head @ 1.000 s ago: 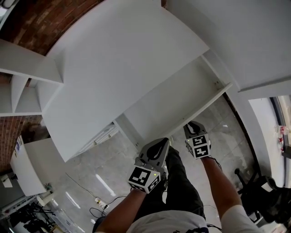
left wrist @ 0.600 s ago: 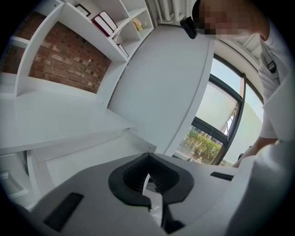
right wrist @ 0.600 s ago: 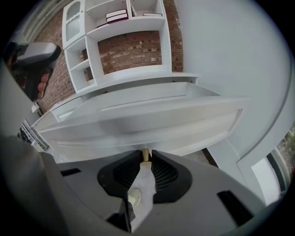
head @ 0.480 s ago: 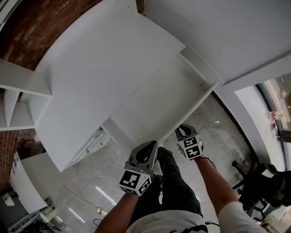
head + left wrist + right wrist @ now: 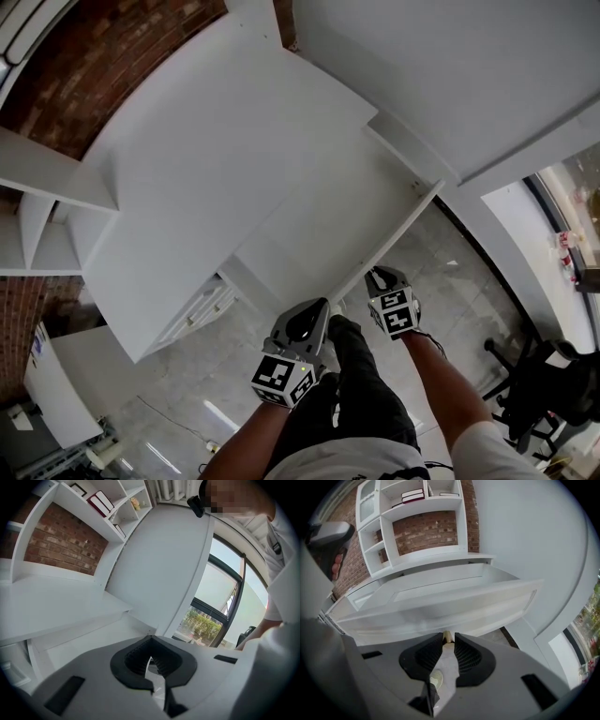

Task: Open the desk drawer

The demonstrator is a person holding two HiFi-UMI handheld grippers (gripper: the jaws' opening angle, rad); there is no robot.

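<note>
The white desk [image 5: 206, 169] has its drawer [image 5: 319, 225] pulled out toward me, and the inside looks bare. In the right gripper view the drawer's front panel [image 5: 440, 609] runs straight across just beyond the jaws. My right gripper [image 5: 375, 275] sits at that panel's near edge, and its jaws [image 5: 448, 638] are shut on a small beige knob [image 5: 447, 635]. My left gripper [image 5: 322, 304] hovers beside the front panel, to the left of the right one. Its jaws [image 5: 151, 641] are shut with nothing between them.
A white shelf unit with books [image 5: 412, 495] stands on the brick wall behind the desk. Under the desk at the left is a white drawer cabinet [image 5: 192, 314]. A black office chair [image 5: 534, 394] stands at the right, near a window [image 5: 211, 616]. My legs [image 5: 361, 394] are below the grippers.
Both grippers have drifted a little toward me, the right one keeping its hold at the drawer front. The head view has shifted, so the desk sits differently in the picture.
</note>
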